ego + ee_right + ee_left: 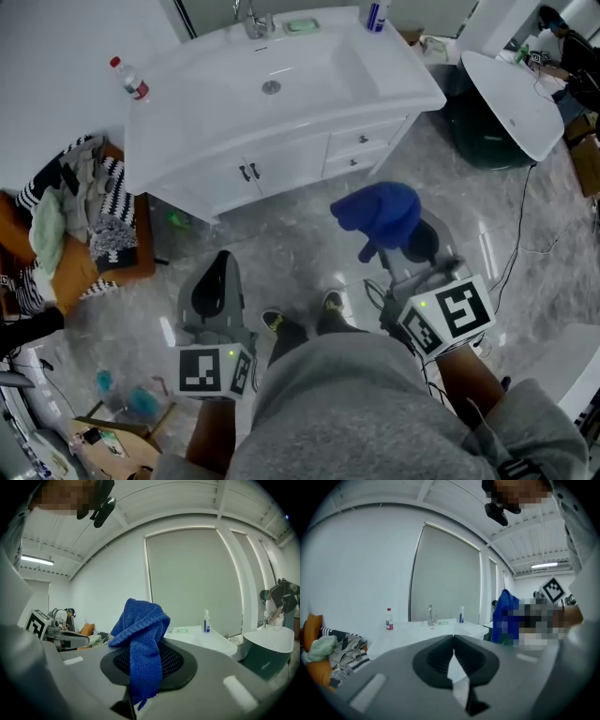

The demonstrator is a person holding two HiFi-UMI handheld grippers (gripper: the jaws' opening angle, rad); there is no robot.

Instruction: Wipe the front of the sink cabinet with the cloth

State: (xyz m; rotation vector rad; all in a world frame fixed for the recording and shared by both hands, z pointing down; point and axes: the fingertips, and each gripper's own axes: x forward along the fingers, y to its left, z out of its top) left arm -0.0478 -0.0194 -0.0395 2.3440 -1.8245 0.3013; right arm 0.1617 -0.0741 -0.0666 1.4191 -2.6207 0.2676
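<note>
1. The blue cloth (143, 639) is pinched between the jaws of the right gripper (382, 246). It is held over the floor, well apart from the sink cabinet (281, 164).
2. The left gripper (452, 660) is seen with its jaws pressed together on nothing.
3. The cloth is judged light, soft and floppy, since its knit droops over the jaws.
4. A hold on the bunched middle is judged best, so that a padded fold is presented to the cabinet front.

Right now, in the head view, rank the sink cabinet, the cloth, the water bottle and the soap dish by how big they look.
1. sink cabinet, by far the largest.
2. cloth, though it is nearer the camera.
3. water bottle and soap dish: too alike to rank.
</note>
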